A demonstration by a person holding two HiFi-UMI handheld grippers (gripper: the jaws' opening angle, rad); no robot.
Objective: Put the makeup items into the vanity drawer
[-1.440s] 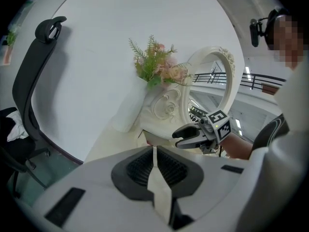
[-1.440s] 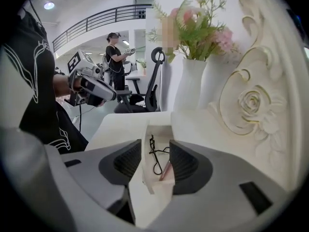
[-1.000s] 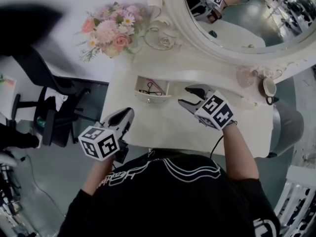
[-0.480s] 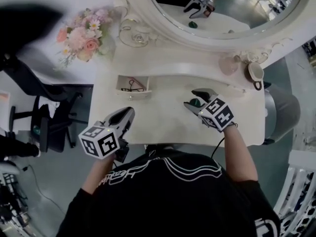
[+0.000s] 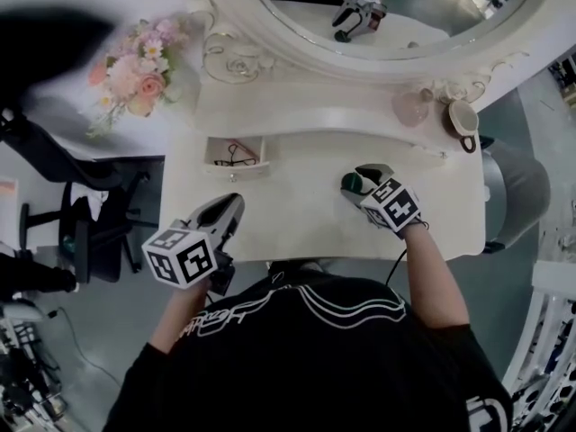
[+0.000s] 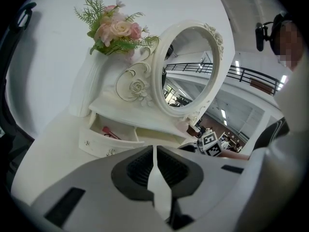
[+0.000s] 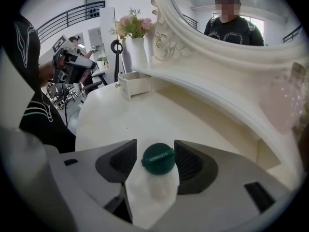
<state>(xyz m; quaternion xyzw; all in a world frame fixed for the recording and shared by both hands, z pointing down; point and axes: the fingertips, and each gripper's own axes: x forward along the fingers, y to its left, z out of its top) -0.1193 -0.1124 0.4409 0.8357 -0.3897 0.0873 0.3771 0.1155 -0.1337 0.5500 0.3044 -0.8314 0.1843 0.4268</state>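
Observation:
A round dark-green compact [image 5: 352,184] lies on the white vanity top [image 5: 288,223], right of centre. My right gripper [image 5: 359,179] stands around it. In the right gripper view the compact [image 7: 158,159] sits between the pads with a thin gap on its left, and the jaws are opening. The small drawer [image 5: 236,171] at the left of the vanity is pulled out; a black eyelash curler and a red item lie inside. My left gripper [image 5: 234,203] hovers at the front left edge, well short of the drawer [image 6: 104,144], shut with nothing in it.
A vase of pink flowers [image 5: 135,66] stands at the back left, beside the oval mirror [image 5: 396,12]. A pink glass piece [image 5: 412,108] and a cup [image 5: 463,117] sit on the raised shelf at the back right. A black chair [image 5: 81,219] stands left of the vanity.
My right gripper has moved right, away from the drawer, and come down around the green compact. The left gripper has stayed where it was.

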